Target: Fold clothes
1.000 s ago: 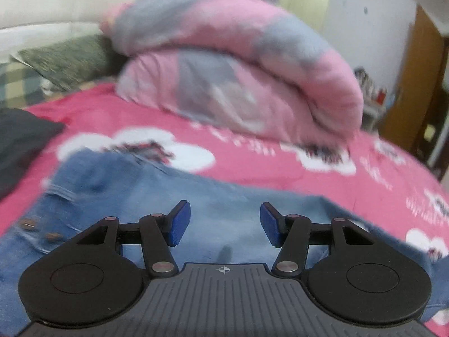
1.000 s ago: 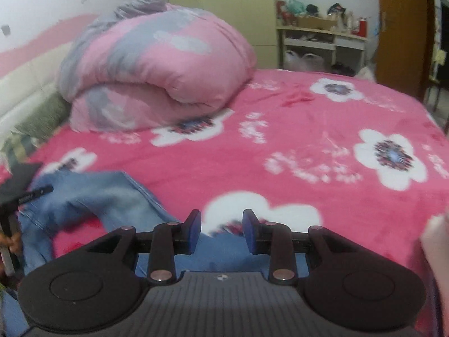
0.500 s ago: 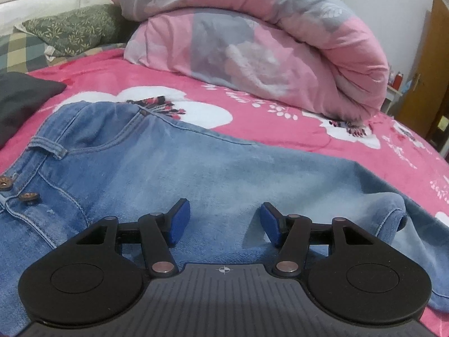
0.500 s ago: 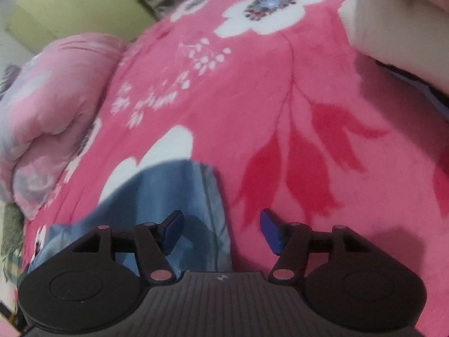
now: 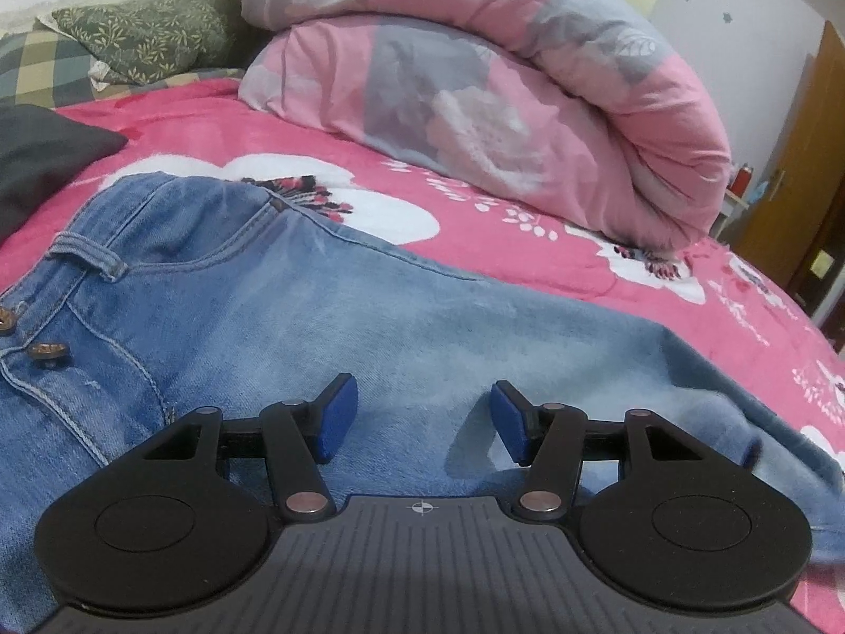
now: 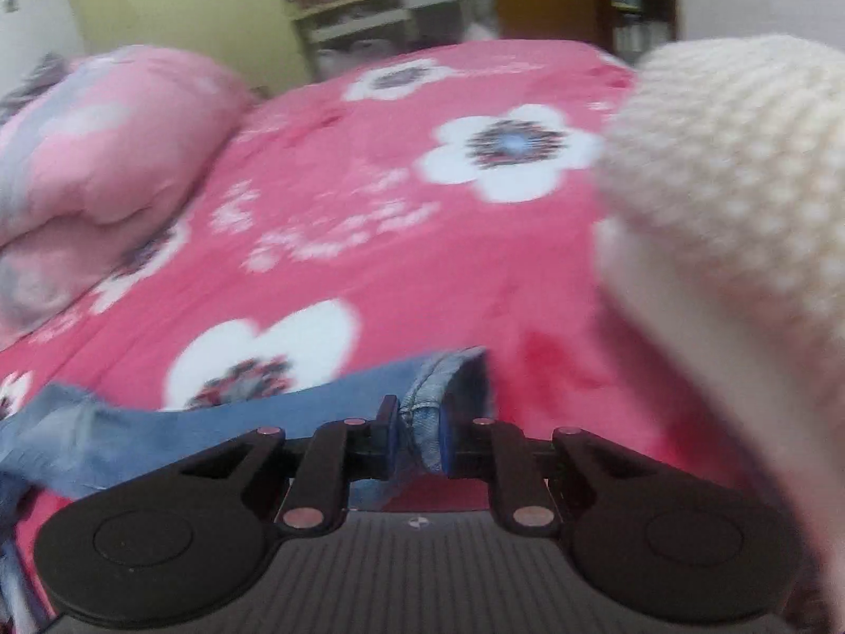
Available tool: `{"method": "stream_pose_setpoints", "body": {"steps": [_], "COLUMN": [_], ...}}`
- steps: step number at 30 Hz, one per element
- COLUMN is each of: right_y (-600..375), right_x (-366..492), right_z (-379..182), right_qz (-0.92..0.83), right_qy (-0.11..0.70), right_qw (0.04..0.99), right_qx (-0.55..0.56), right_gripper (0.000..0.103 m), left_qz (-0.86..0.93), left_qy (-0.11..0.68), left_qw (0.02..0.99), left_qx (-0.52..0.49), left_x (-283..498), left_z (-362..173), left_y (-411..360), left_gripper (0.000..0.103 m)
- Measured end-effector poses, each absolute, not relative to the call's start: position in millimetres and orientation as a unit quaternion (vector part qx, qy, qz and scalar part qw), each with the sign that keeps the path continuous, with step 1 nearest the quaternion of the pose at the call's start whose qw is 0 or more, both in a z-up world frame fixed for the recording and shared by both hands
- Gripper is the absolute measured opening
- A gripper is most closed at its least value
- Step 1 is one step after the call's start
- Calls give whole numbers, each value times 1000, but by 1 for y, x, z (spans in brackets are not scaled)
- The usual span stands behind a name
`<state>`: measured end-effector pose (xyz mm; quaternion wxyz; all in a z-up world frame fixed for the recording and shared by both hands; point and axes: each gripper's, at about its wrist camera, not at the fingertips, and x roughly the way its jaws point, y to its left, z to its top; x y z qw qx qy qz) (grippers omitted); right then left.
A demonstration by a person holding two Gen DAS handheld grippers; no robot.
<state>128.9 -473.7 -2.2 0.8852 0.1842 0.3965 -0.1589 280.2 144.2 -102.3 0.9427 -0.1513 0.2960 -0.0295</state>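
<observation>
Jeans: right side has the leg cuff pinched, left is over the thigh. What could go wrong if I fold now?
The right gripper, jaws just closed, pinches only the cuff's edge of the jeans; it may slip under pull. The left gripper is open, gripping nothing, so the waist could drag across the bedspread.

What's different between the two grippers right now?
The left gripper stands open over the jeans, nothing between its pads; the right gripper has just closed on the jeans' hem. The left hovers near the waistband, the right at a leg end. Both have blue pads.
</observation>
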Motion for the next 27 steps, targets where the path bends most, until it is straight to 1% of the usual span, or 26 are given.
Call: {"method": "stream_pose_setpoints", "body": {"steps": [6, 9, 11, 14, 15, 17, 20, 22, 23, 24, 26, 27], "right_y": [-499, -490, -485, -484, -484, -483, -473, -449, -432, -415, -375, -355], "right_x": [127, 130, 136, 144, 144, 145, 137, 141, 150, 158, 185, 199], "right_z": [0, -3, -12, -42, -46, -56, -37, -18, -13, -8, -6, -9], "right_qz": [-208, -221, -234, -254, -275, -315, -298, -222, -174, -125, -16, 28], "right_qy": [412, 416, 429, 461, 466, 474, 431, 395, 387, 378, 369, 367], "right_qw": [871, 873, 869, 849, 841, 822, 851, 891, 905, 917, 929, 929], "right_qx": [168, 126, 79, 37, 15, -28, -28, -14, -15, -17, -35, -42], "right_gripper": [15, 14, 14, 17, 20, 22, 22, 23, 30, 46, 62, 63], "left_qz": [-34, -33, -33, -33, -34, -33, -31, -30, -31, -31, -31, -31], "left_qy": [295, 296, 296, 295, 295, 295, 296, 295, 295, 295, 295, 295], "left_qw": [940, 940, 940, 940, 940, 940, 941, 942, 942, 942, 942, 942], "left_qx": [-168, -167, -165, -167, -168, -167, -160, -157, -158, -158, -158, -157], "left_x": [280, 281, 281, 280, 280, 280, 280, 280, 280, 280, 280, 280], "left_z": [-103, -103, -103, -104, -104, -104, -104, -104, -104, -104, -104, -104], "left_y": [149, 149, 148, 149, 149, 149, 147, 146, 146, 146, 147, 147], "left_gripper": [56, 56, 56, 56, 56, 56, 56, 56, 56, 56, 56, 56]}}
